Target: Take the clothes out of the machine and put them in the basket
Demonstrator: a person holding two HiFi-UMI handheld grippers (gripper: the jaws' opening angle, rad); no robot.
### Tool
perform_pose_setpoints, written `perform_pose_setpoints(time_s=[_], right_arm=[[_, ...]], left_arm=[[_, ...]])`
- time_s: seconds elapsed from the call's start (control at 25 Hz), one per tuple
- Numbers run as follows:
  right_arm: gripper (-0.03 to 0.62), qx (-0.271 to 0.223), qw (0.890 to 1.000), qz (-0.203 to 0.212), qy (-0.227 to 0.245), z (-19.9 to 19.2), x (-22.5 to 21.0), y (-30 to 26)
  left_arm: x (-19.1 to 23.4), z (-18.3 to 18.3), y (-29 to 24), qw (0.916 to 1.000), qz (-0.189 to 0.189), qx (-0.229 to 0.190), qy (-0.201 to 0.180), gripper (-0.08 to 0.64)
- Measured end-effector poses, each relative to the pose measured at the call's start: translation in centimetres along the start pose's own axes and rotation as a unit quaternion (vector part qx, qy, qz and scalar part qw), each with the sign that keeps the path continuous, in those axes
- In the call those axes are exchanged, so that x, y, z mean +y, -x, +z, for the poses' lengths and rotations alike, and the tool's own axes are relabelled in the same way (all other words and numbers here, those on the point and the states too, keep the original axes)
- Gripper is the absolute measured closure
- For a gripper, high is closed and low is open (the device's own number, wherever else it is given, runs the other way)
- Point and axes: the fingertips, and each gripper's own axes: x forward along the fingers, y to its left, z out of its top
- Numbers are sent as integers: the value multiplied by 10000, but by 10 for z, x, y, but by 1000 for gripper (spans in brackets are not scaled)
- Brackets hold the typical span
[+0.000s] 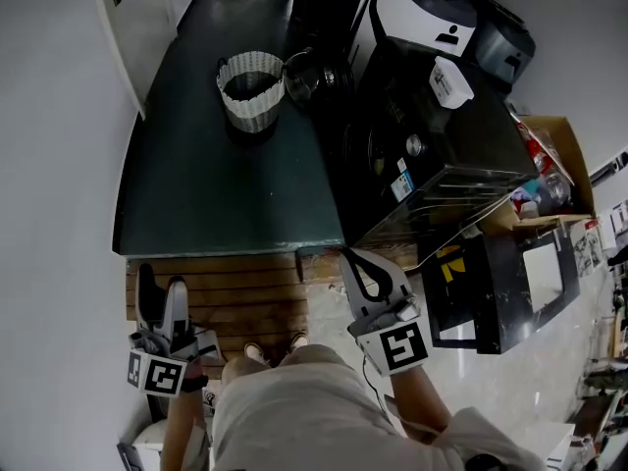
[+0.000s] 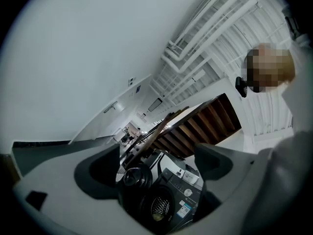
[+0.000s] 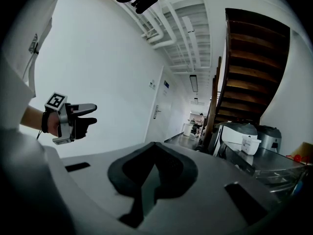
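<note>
One: Where do the two grippers stand, and what do they hold?

Two: Both are held low and close to the person's body, well apart from the washing machine (image 1: pixel 432 165). The left gripper (image 1: pixel 160 297) has its jaws spread wide with nothing between them. Its own view looks through the gap at the machine far off. The right gripper (image 1: pixel 365 275) has its jaws pressed together on nothing.

One: Why that way?

Two: My reading is that the left one is made ready to reach in, while the right is kept in reserve. No reach is under way.

One: And the clothes?

Two: None show outside the machine. The round door (image 1: pixel 312 75) hangs swung open, so the drum (image 2: pixel 157 205) is exposed. A pale patch low in its mouth may be cloth, but it is too small to be sure. The white pleated basket (image 1: pixel 250 91) sits on the dark floor (image 1: pixel 196 194) just beside that open door, probably so each garment has a short trip. No garment shows inside it, so the emptying looks not yet begun.
</note>
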Motion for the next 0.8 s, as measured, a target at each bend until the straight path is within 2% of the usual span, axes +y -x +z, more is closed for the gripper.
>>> perform_pose_setpoints(time_s=[0.16,0.4,0.56,0.8], right_arm=[[578,25,10000,-85,40,2,4,-1],[578,161,9995,-256,126,7,20,-8],[578,326,9986,-417,-15,-6,20,-9],[578,540,9968,-564,-154,-29,-12,-39]], left_arm=[[6,6,-1,10000,-18,-30,2,54],[28,17,3,9999,-93,92,101,49],[39,-7,-6,9987,-131,370,335,49],[48,-37,-48,9963,-244,723,397,49]])
